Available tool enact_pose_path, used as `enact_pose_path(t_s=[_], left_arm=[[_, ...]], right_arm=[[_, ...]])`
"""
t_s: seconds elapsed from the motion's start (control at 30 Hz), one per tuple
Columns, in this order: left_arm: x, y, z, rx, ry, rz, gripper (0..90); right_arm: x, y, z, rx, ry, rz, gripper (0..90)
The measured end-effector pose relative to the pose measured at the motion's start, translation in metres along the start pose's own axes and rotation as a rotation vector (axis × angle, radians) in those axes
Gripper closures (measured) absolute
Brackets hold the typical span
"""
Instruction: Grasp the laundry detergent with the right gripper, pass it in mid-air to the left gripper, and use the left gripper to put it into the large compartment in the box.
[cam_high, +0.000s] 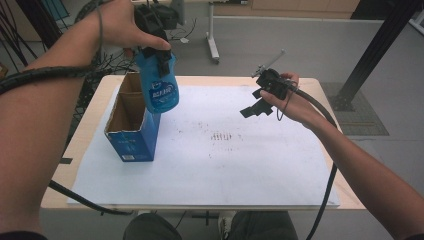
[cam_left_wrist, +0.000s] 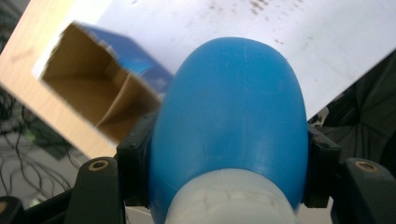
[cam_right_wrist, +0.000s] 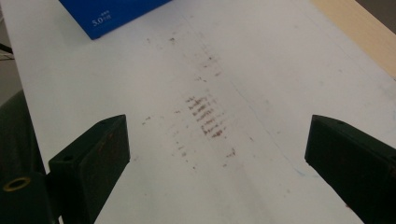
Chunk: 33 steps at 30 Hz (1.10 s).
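A blue plastic bottle (cam_high: 161, 92) with a white cap (cam_left_wrist: 233, 200) hangs in the air above the open top of a blue cardboard box (cam_high: 131, 135). My left gripper (cam_high: 159, 62) is shut on the bottle near its cap end, and the bottle's body points down. In the left gripper view the bottle (cam_left_wrist: 233, 107) sits between the two black jaws, with the box (cam_left_wrist: 93, 84) below it showing its brown inside. My right gripper (cam_high: 255, 109) hovers over the right part of the table, open with nothing between its fingers (cam_right_wrist: 93, 154).
A white sheet (cam_high: 225, 160) with small brown marks in its middle covers most of the wooden table (cam_high: 320, 85). The box stands at the sheet's left edge, and a corner of the box (cam_right_wrist: 116, 14) shows in the right gripper view. Cables lie on the floor beyond the table.
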<state>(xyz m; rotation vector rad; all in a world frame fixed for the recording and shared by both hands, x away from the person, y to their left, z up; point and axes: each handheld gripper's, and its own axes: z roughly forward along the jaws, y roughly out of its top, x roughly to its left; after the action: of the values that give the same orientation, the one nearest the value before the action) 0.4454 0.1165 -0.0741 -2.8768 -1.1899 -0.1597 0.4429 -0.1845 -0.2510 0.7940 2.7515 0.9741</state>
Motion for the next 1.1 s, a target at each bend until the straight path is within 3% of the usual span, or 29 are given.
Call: enact_pose_path(t_s=[0.17, 0.2, 0.23, 0.43, 0.6, 0.93, 1.1], left_arm=[[0.016, -0.013, -0.016, 0.001, 0.012, -0.131, 36.4], [0.022, -0.018, -0.021, 0.003, 0.012, -0.182, 36.4], [0.024, -0.02, -0.023, -0.001, 0.015, -0.206, 36.4], [0.04, -0.034, -0.037, -0.006, 0.026, -0.355, 36.4], [0.052, -0.045, -0.047, -0.038, 0.031, -0.499, 36.5], [0.07, -0.062, -0.051, -0.071, 0.033, -0.701, 36.5], [0.075, -0.065, -0.048, -0.065, 0.043, -0.745, 36.5]], right_arm=[[-0.006, -0.006, -0.008, 0.055, -0.007, 0.025, 6.1], [-0.006, -0.007, -0.009, 0.058, -0.01, 0.031, 6.1], [-0.007, -0.008, -0.011, 0.066, -0.018, 0.033, 6.1], [-0.007, -0.009, -0.018, 0.075, -0.041, 0.029, 6.1], [-0.007, -0.009, -0.021, 0.071, -0.044, 0.033, 6.1], [-0.005, -0.009, -0.024, 0.063, -0.047, 0.037, 6.3], [-0.005, -0.01, -0.026, 0.059, -0.053, 0.036, 6.2]])
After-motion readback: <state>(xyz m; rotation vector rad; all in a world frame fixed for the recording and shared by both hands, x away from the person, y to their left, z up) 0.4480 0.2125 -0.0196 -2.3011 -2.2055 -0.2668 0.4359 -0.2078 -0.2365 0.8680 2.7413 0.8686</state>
